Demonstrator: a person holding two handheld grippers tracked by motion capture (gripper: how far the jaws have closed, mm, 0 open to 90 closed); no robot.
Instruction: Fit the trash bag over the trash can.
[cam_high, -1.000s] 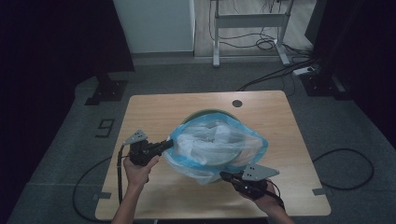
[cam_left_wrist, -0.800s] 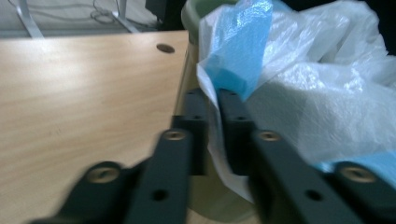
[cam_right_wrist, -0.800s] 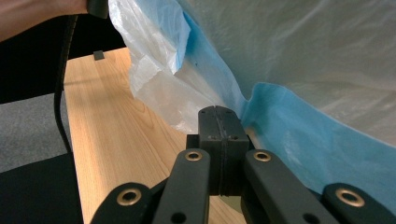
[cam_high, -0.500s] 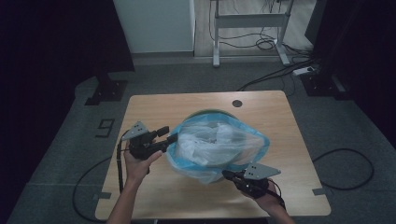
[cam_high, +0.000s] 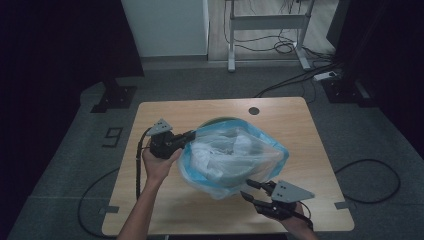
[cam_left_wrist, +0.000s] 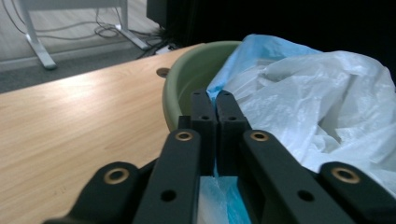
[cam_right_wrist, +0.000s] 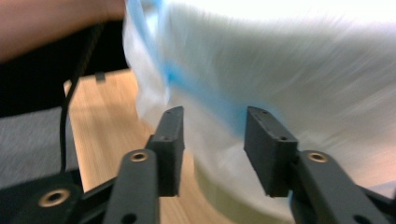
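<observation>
A green basin (cam_high: 220, 120) stands mid-table with a blue-tinted clear plastic bag (cam_high: 235, 155) bunched over it. My left gripper (cam_high: 192, 134) is at the bag's left rim. In the left gripper view its jaws (cam_left_wrist: 215, 95) are shut, with blue film pinched between them beside the basin (cam_left_wrist: 187, 79) and the bag (cam_left_wrist: 317, 93). My right gripper (cam_high: 248, 189) sits by the bag's near right side. Its jaws have just been opening. In the right gripper view they (cam_right_wrist: 212, 126) stand apart with nothing pinched and the bag (cam_right_wrist: 289, 60) just beyond them.
The wooden table (cam_high: 300, 125) has a round cable hole (cam_high: 254, 110) at the back. A white desk frame (cam_high: 265, 20), floor cables and a power strip (cam_high: 325, 76) lie behind. A black stand base (cam_high: 114, 95) sits at the back left.
The left gripper opened, then shut again on the bag's left rim, lifting it slightly. The right gripper let go of the bag's near edge and now stands open.
</observation>
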